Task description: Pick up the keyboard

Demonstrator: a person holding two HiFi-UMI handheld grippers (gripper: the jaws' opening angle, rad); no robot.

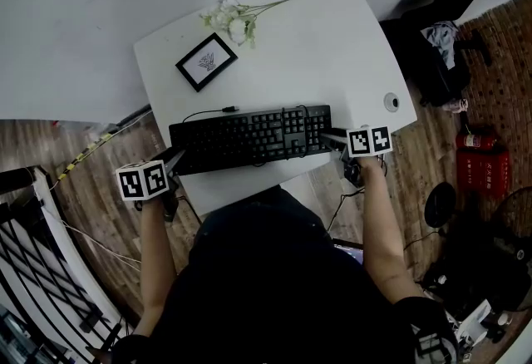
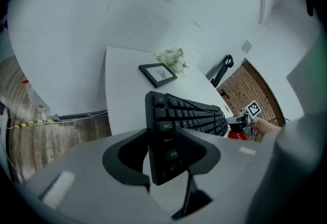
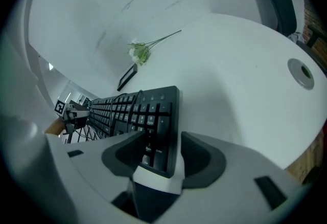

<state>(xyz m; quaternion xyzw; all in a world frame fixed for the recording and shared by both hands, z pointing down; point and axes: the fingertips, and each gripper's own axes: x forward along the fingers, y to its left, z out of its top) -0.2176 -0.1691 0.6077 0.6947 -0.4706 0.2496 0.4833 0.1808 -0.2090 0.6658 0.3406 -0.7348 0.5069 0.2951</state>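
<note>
White table (image 1: pixel 332 38) is seen from above, and the black keyboard (image 1: pixel 249 138) is laid along its near edge, with a framed picture (image 1: pixel 206 61) and flowers (image 1: pixel 233 20) set behind. The keyboard's left end is clamped by the left gripper (image 2: pixel 163 141). Its right end is straddled by the right gripper (image 3: pixel 162 143), jaws spread wide, pads not pressed on.

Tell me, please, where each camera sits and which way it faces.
Head view: on the person's head, looking steeply down at the table and keyboard; both forearms, left gripper and right gripper show.
Left gripper view: at the keyboard's left end, looking along it; own jaws closed on that end.
Right gripper view: at the right end, looking back along it; own jaws open around that end.
Shared: both gripper views show the flowers and each other's gripper.
</note>
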